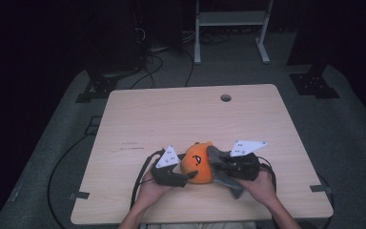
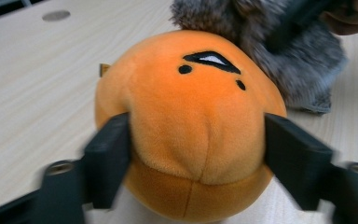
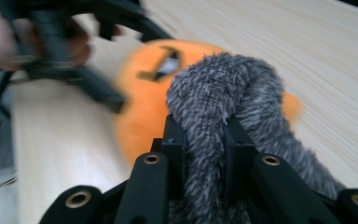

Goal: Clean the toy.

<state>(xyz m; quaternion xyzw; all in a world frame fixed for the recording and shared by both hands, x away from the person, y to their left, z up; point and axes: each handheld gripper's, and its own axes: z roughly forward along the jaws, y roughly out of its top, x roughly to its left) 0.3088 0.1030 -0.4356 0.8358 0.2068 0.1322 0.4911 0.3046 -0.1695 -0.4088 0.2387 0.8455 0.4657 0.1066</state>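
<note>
An orange plush toy (image 1: 196, 167) with a small black-and-white face lies near the table's front edge. My left gripper (image 2: 196, 140) is shut on it, one jaw pressing into each side of its round body (image 2: 191, 116). A grey furry cloth (image 3: 219, 88) drapes against the toy's right side and hangs down towards the front edge (image 1: 233, 187). The right gripper (image 3: 204, 135) is shut on a fold of this cloth. In the high view the left gripper (image 1: 185, 175) and the right gripper (image 1: 223, 166) sit close together on either side of the toy.
The light wooden table (image 1: 171, 114) has a round cable hole (image 1: 225, 98) at the back centre. Dark cables (image 1: 62, 162) trail over the grey floor to the left. A white metal frame (image 1: 228, 19) stands behind the table.
</note>
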